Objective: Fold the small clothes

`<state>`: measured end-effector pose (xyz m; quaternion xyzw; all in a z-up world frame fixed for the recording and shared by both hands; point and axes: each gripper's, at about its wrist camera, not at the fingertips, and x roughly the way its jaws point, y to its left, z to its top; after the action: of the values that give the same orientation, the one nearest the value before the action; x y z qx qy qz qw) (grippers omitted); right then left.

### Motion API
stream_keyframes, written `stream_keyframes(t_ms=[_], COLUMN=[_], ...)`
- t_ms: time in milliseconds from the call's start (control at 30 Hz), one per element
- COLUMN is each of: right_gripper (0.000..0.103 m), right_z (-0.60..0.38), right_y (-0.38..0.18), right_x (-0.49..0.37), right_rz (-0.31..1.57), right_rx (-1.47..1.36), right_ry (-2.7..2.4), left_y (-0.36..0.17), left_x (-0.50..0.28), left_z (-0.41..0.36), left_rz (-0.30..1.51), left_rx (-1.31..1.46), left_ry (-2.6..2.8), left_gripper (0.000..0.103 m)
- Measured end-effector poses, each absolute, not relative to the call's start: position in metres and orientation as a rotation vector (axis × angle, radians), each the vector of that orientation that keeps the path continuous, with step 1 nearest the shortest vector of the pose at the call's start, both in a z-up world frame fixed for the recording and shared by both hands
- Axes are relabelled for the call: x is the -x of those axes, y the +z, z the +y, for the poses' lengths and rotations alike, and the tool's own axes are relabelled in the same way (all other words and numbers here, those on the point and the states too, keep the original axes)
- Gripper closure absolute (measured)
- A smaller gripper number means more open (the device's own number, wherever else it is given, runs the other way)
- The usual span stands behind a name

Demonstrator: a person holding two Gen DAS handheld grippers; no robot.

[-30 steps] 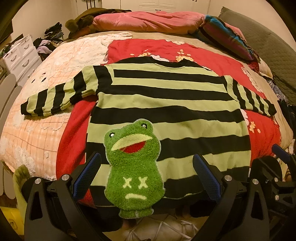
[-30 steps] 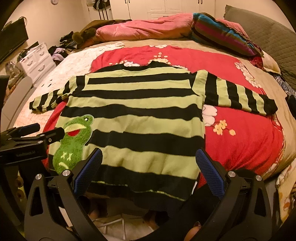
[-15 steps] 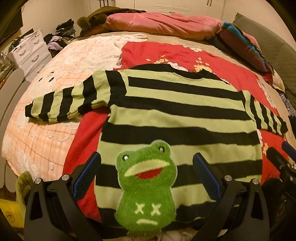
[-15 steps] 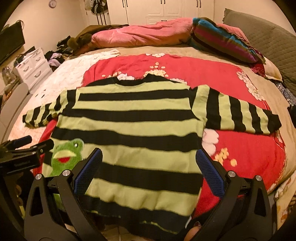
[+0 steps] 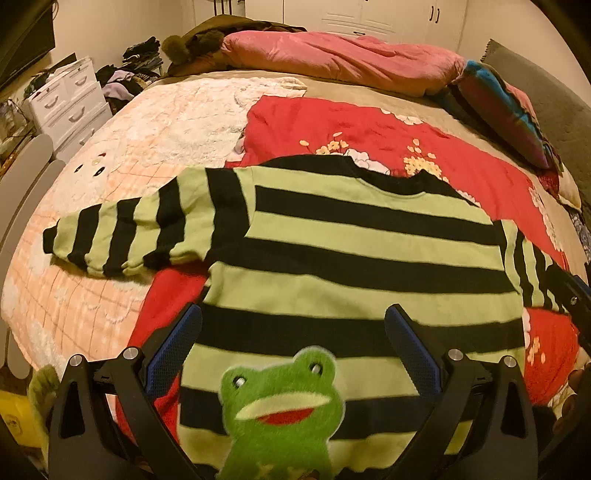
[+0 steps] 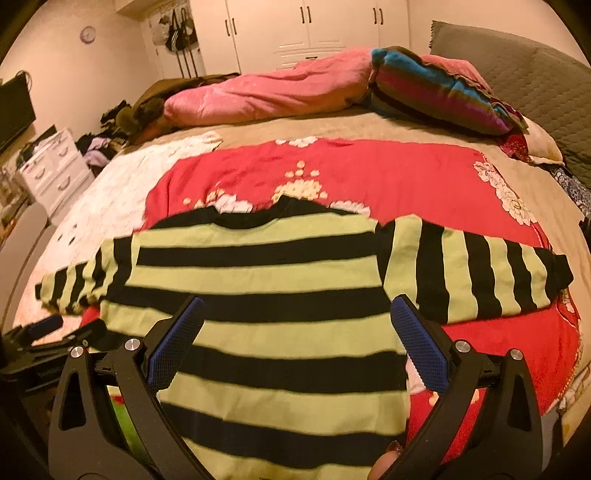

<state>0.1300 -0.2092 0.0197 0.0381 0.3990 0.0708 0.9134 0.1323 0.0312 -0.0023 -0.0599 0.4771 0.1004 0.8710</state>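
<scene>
So sweater (image 5: 354, 258) flat ahead on bed (image 5: 147, 122) | both hand-held grippers (image 5: 291, 347) (image 6: 295, 332) spread, empty | pinch sleeve cuffs first, fold inward evenly

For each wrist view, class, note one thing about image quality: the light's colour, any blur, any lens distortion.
Left wrist view: warm yellowish light; the frog patch and nearest stripes of the striped sweater look soft and blurred; the bed bulges under the fisheye. Right wrist view: same warm cast, sweater edges slightly smeared, wardrobe doors curve toward the frame's dark corners.

Warm dim light; white wardrobe (image 6: 332, 29) behind bed (image 6: 369, 125) (quilted grey headboard (image 6: 524, 70) right), white drawers (image 6: 55, 166) left
</scene>
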Motion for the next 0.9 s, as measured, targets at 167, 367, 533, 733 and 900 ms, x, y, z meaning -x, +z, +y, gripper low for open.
stream_keyframes(t_ms=[167,367,533,733,900], right_gripper=[0.008,0.008,0.008,0.008,0.008], right_z=[-0.225,-0.266,-0.314,-0.378,-0.429], right_y=[0.022,0.024,0.025,0.028,0.013], right_x=[-0.152,-0.18,-0.205,-0.221,-0.219], right_rz=[0.811,0.796,0.788,0.724,0.732], right_rx=[-0.093,-0.139,-0.207,-0.317,-0.326], right_ry=[0.118,0.036,-0.057,-0.207,-0.328], left_y=[-0.007,-0.01,-0.016,-0.024,-0.035], left_x=[-0.155,-0.183,-0.203,-0.222,-0.233], left_z=[0.02,0.002,-0.015,-0.039,-0.059], left_rz=[1.007,1.016,1.029,1.035,1.045], left_rx=[0.129,0.136,0.139,0.136,0.151], left_ry=[0.201,0.189,0.171,0.13,0.09], left_gripper=[0.004,0.004,0.004,0.004,0.004])
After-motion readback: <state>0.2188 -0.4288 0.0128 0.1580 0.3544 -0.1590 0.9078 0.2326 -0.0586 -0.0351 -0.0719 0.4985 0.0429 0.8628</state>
